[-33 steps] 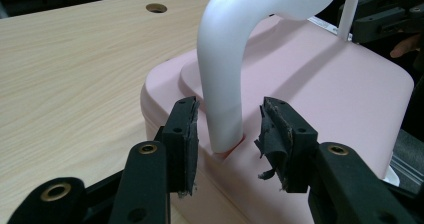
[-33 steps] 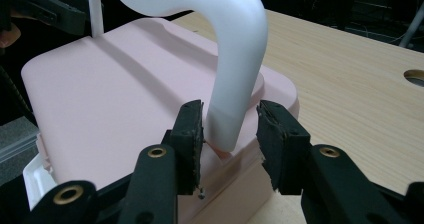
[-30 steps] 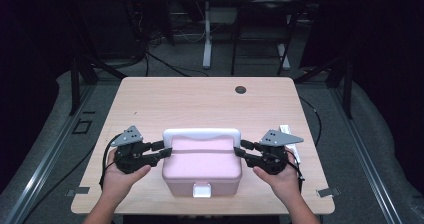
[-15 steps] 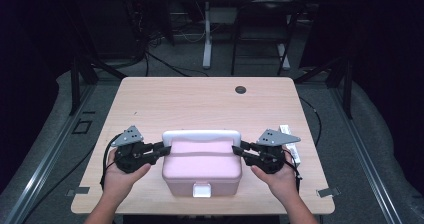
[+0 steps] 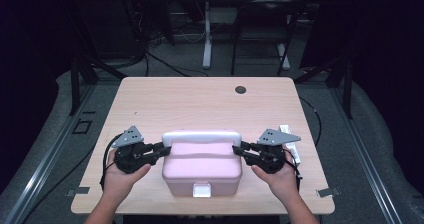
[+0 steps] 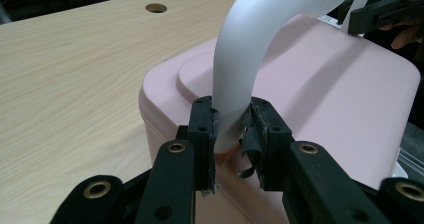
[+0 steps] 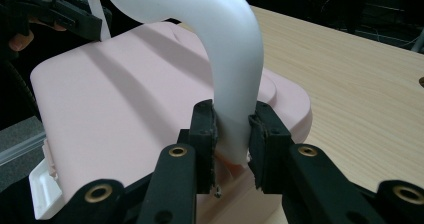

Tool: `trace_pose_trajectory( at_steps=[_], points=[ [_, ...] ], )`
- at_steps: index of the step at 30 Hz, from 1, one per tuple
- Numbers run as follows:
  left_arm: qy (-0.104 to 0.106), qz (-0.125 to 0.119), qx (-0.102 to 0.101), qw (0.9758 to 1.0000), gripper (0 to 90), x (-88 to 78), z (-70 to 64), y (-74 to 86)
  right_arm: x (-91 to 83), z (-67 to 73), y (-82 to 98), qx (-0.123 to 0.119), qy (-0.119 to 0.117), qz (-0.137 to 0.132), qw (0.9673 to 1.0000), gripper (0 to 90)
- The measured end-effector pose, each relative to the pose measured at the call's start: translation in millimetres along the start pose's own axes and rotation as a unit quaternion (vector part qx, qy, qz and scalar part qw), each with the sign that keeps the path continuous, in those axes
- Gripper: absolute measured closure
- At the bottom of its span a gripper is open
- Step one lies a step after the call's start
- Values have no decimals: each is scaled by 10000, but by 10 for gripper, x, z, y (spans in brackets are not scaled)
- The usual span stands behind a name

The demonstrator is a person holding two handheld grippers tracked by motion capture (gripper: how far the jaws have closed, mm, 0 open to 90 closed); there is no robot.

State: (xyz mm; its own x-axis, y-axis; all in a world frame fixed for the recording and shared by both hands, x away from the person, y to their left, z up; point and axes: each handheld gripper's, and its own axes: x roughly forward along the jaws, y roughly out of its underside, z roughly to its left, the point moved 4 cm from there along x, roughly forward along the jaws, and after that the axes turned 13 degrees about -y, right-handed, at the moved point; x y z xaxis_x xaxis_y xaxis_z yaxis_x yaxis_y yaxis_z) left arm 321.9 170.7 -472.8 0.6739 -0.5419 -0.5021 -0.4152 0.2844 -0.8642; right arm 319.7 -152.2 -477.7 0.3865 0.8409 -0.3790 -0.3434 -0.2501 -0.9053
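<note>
L gripper (image 6: 231, 134) is clamped on the L end of the white handle (image 5: 201, 136), pads pressed to both sides of the handle leg just above where it meets the pink box (image 5: 202, 166). R gripper (image 7: 232, 134) is closed the same way on the handle's R end. Both sets of jaws have just been closing, with the handle ends between them: a second ago they were set wider beside the box, now the grip is made at both ends. Hands were kept in place meanwhile. Judged from this, the grasp step is done and the handle is ready to be swung or the box lifted; nothing is raised yet.

The box sits on the table (image 5: 200, 104), near the front edge, roughly centred between the two hands, lid on, white latch (image 5: 202, 189) facing the person. The handle's long axis runs L–R across the table, along the back edge of the lid; in the gripper views it is seen arching up from each side. The box's longer side also appears to run L–R
</note>
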Motion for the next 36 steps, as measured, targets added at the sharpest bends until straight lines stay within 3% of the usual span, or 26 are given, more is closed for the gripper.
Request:
trace_pose_trajectory(
  at_steps=[19,28,36],
  points=[
    [45,5,26,10000,739,-35,32,-105,-27,-8,-93,36,-35,-108,9999,741],
    [66,-81,-114,9999,736,-38,44,-118,-38,-14,-145,118,-87,-160,9998,744],
    [100,-123,-122,9998,694,-94,62,-107,-42,-29,-178,146,-118,-174,9997,745]
  ],
)
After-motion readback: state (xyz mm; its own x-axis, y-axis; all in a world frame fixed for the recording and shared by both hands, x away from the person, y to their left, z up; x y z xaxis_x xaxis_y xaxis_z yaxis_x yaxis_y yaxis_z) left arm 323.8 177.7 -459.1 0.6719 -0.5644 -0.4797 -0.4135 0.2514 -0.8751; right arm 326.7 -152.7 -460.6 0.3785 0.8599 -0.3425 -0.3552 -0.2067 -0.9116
